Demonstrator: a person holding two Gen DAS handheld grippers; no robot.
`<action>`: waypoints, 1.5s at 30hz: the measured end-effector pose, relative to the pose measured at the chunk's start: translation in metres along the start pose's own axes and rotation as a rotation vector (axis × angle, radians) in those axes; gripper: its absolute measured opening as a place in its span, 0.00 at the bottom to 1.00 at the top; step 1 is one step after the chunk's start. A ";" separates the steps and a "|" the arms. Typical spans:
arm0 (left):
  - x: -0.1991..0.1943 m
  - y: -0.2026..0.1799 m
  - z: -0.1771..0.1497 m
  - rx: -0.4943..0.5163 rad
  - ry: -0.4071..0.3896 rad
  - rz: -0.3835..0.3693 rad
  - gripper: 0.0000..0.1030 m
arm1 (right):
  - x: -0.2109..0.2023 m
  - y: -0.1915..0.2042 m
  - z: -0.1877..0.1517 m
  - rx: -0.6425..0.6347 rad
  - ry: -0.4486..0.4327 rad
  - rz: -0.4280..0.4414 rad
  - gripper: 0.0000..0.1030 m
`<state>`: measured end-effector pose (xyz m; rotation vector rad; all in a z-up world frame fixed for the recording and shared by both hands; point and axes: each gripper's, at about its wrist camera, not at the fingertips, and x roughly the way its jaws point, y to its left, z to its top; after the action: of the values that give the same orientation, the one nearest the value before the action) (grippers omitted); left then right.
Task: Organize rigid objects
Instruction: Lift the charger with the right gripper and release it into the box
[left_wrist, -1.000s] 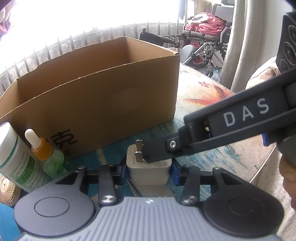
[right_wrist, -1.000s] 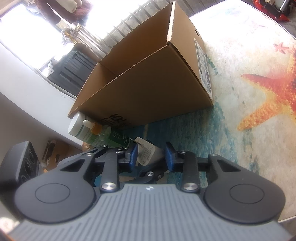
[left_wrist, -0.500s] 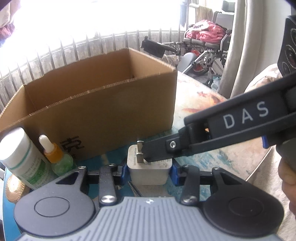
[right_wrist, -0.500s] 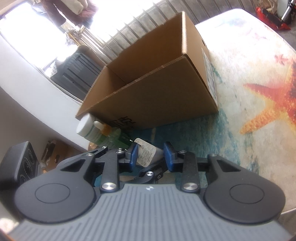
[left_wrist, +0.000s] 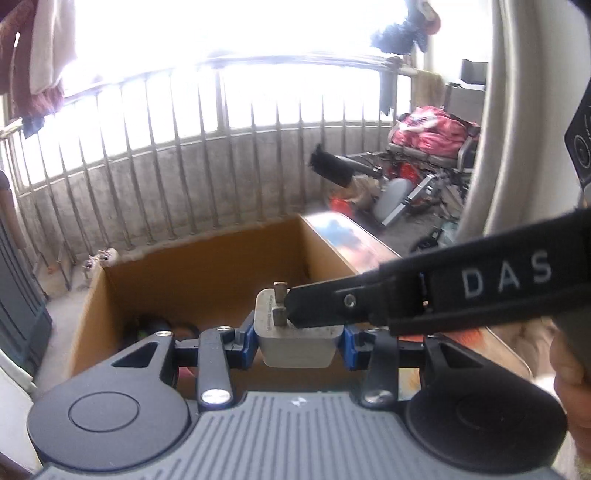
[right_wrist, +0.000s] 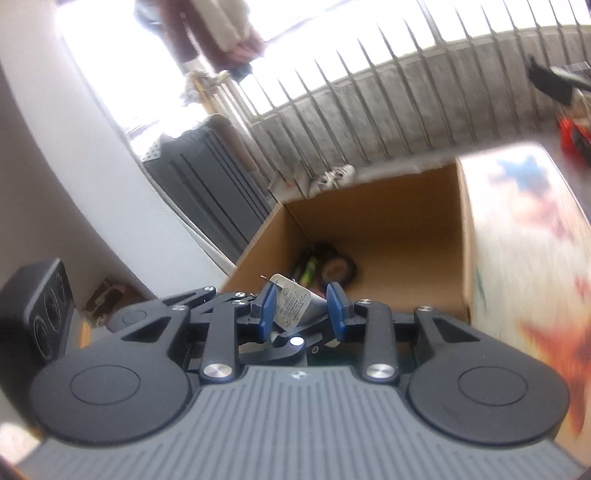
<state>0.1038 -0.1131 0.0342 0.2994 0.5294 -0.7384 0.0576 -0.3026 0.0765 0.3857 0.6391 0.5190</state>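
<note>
Sorting is partly done: a cardboard box (left_wrist: 207, 280) on the bench (right_wrist: 524, 236) already holds a few dark items (right_wrist: 325, 264) at its bottom, too blurred to name, and one more thing is on its way in. That thing is a white plug adapter (left_wrist: 299, 343), held in the air above the near wall of the box and not yet released, so the drop is what remains of this step; whether other loose things wait on the bench cannot be told from these two views. Both tongs share the load. The left tongs (left_wrist: 299, 341) hold the adapter's body squarely, blue pads (left_wrist: 247, 341) pressed to its two sides, prongs pointing up and forward toward the box opening. The right tongs (right_wrist: 301, 308) come in from the right side of the left view as a long black finger (left_wrist: 321, 308) laid across the adapter's face beside the prongs; in their own view the blue pads sit narrow around the adapter's labelled end (right_wrist: 293, 306), gripping it. Both tools tilt gently downward toward the box mouth, the left one level across, the right one canted to one side, with the person's hand (left_wrist: 570, 373) just visible at the right edge behind the handle. Judging from the height over the rim, the pair looks ready to carry the adapter forward and let it go inside.
</note>
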 end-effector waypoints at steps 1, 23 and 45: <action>0.005 0.005 0.011 0.002 0.004 0.012 0.43 | 0.005 0.000 0.010 -0.005 0.004 0.010 0.29; 0.231 0.141 0.058 -0.287 0.538 0.013 0.43 | 0.250 -0.107 0.129 0.194 0.404 0.017 0.29; 0.253 0.150 0.056 -0.302 0.583 0.021 0.60 | 0.290 -0.123 0.117 0.253 0.415 0.074 0.29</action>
<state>0.3852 -0.1727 -0.0480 0.2346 1.1751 -0.5339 0.3731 -0.2592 -0.0304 0.5475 1.1012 0.5963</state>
